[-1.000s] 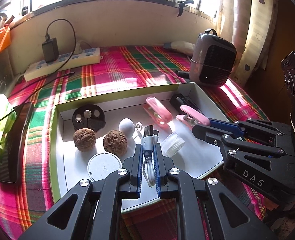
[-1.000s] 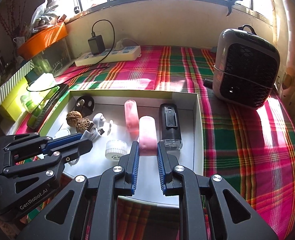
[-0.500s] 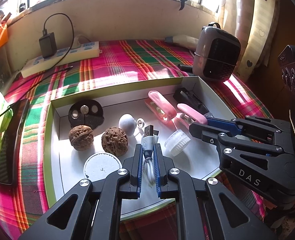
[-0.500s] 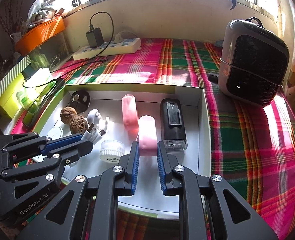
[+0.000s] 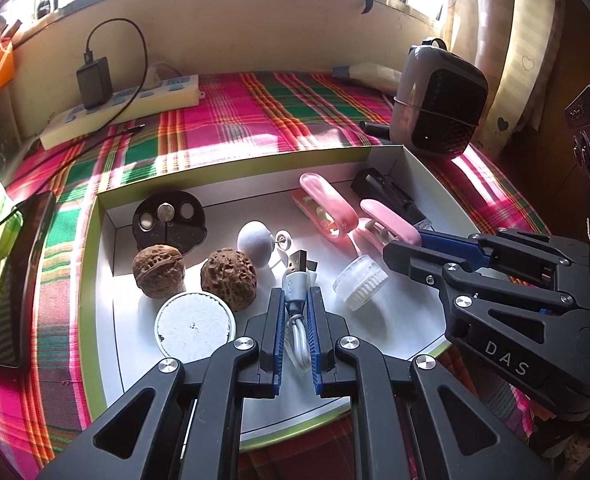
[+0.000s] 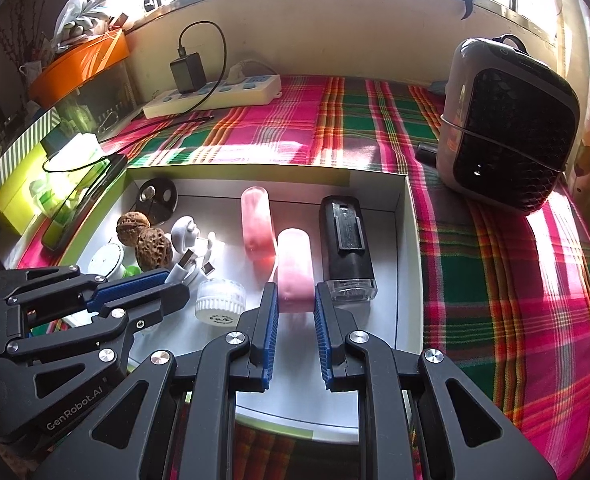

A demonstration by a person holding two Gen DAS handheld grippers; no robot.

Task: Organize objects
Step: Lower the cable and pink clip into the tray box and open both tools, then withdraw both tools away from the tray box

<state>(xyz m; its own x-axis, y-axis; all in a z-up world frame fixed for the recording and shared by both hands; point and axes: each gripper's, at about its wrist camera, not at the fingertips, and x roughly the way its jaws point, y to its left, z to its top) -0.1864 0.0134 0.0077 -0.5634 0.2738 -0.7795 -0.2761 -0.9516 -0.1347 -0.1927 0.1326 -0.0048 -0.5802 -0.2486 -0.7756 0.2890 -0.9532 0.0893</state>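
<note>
The left tool (image 5: 295,308) is pinching a coiled white USB cable (image 5: 297,280) between its blue ribbed pads, narrow around the cord, with the metal plug sticking out past the tips. The right tool (image 6: 294,304) is gripping the near end of a pale pink plastic clip (image 6: 295,268), its jaws closed on it from both sides. Both held things are sitting over the floor of a shallow white cardboard tray with a yellow-green rim (image 5: 95,264), which is resting on a worktop covered in a pink, green and white plaid cloth (image 6: 495,280).

Inside the tray, two brown wrinkled walnuts (image 5: 157,270) are lying side by side near a round white disc (image 5: 194,326), a black round holder with three small discs (image 5: 169,222) and a small white ball-shaped piece (image 5: 255,238). A small clear ribbed jar (image 6: 220,300) is lying between the two tools. A second pink translucent clip (image 6: 258,226) and a black rectangular device with a clear end (image 6: 347,242) are lying just beside the gripped clip.

Beyond the tray, a grey and black portable heater (image 6: 507,128) is standing at the right, and a white power strip with a black charger plugged in (image 6: 215,92) is lying against the wall.
</note>
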